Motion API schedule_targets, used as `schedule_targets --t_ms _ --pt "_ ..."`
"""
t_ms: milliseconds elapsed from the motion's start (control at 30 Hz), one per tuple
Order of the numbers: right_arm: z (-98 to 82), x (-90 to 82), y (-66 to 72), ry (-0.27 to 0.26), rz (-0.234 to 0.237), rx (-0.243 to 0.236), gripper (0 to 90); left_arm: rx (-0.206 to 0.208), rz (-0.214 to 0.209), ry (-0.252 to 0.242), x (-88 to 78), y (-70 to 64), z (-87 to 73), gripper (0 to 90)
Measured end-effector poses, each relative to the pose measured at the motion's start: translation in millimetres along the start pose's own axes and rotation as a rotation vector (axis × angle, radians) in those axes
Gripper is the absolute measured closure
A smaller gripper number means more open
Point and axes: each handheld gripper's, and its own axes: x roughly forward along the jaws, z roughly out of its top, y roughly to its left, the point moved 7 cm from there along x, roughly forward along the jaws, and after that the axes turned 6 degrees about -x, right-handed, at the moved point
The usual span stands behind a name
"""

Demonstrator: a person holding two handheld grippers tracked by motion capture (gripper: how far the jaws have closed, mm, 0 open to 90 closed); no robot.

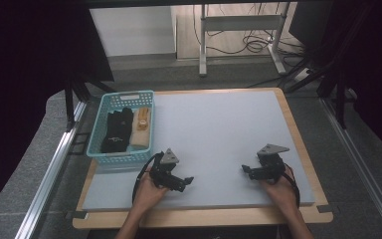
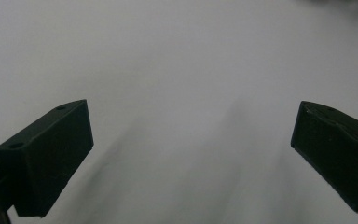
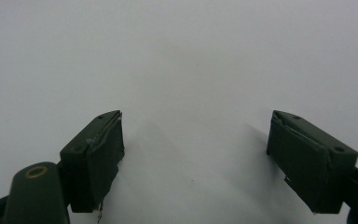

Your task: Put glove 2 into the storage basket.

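A: Checking grippers. Left gripper (image 1: 185, 180) sits low over the near-left of the grey mat (image 1: 219, 124), jaws spread wide, nothing between them. Right gripper (image 1: 245, 170) near-right, jaws also apart, only bare mat between.

B: Both point at each other?

A: Roughly, tips face the mat's middle, well apart from one another.

B: Items?

A: Teal basket (image 1: 101, 118) at the far-left edge of the mat, just beyond the left gripper. Inside: 1 black glove (image 1: 117, 130) on the left, 1 tan-and-orange glove (image 1: 141, 127) beside it on the right, touching.
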Motion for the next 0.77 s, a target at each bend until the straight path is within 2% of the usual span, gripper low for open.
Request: schedule_targets --t_ms 167,267,333,433,767 --pt "0.0 0.0 0.0 0.000 0.000 0.000 18.2 -0.002 0.013 0.028 3.2 2.8 -10.5 0.0" --pt "0.0 0.0 0.0 0.000 0.000 0.000 18.2 0.004 0.020 0.034 3.0 2.9 -11.3 0.0" --pt "0.0 0.0 0.0 0.000 0.000 0.000 18.2 0.009 0.035 0.062 4.7 3.3 -13.7 0.0" --pt "0.0 0.0 0.0 0.000 0.000 0.000 18.2 0.024 0.058 0.079 6.4 2.3 -14.5 0.0" --pt "-0.1 0.2 0.1 -0.001 0.000 0.000 18.1 0.023 0.064 0.082 6.9 1.9 -14.9 0.0"
